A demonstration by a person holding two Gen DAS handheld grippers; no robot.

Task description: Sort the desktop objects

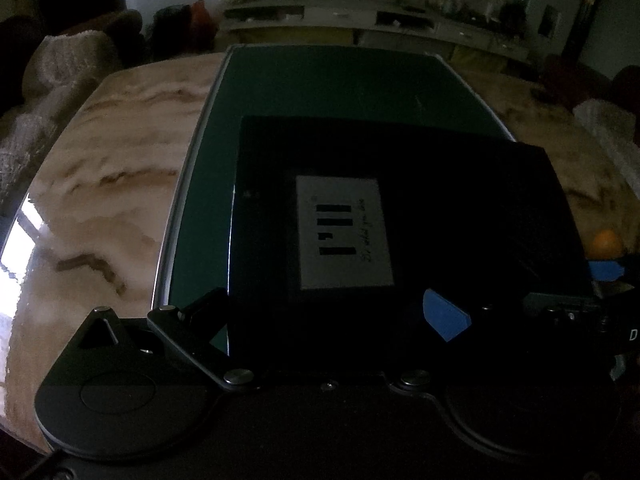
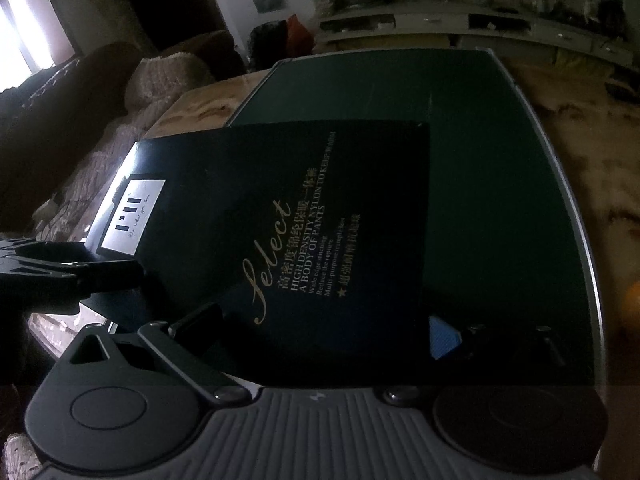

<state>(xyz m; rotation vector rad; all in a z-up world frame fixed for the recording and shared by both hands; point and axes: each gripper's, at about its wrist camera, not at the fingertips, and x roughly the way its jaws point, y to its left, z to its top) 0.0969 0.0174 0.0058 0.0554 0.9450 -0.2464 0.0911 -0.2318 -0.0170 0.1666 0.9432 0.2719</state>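
The left gripper (image 1: 332, 312) has its fingers closed on the near edge of a flat black box with a white label (image 1: 400, 216); the left black finger (image 1: 204, 308) sits against the box's left edge and the blue-padded right finger (image 1: 446, 316) lies on its dark top. The label, printed with black bars and a line of script, lies straight ahead of the fingers. Beyond and to the left of the fingers spreads a dark green mat with a pale border (image 1: 340, 84), laid on a glossy marbled beige tabletop (image 1: 112, 168). At the right of the fingers an orange rounded object (image 1: 606, 242) rests on the tabletop, partly hidden.

The right gripper (image 2: 320, 328) pinches a flat black box with gold lettering (image 2: 320, 220) that reads "Select"; its black left finger (image 2: 196, 320) presses the box's near left part and the blue pad of the right finger (image 2: 442, 338) shows at its near right edge. This box lies tilted over the green mat (image 2: 500, 200), which stretches ahead and to the right of the fingers. To the left of the fingers the labelled box (image 2: 132, 216) shows, with the other gripper (image 2: 72, 268) at its near edge. The marbled tabletop (image 2: 592, 128) runs along the right.
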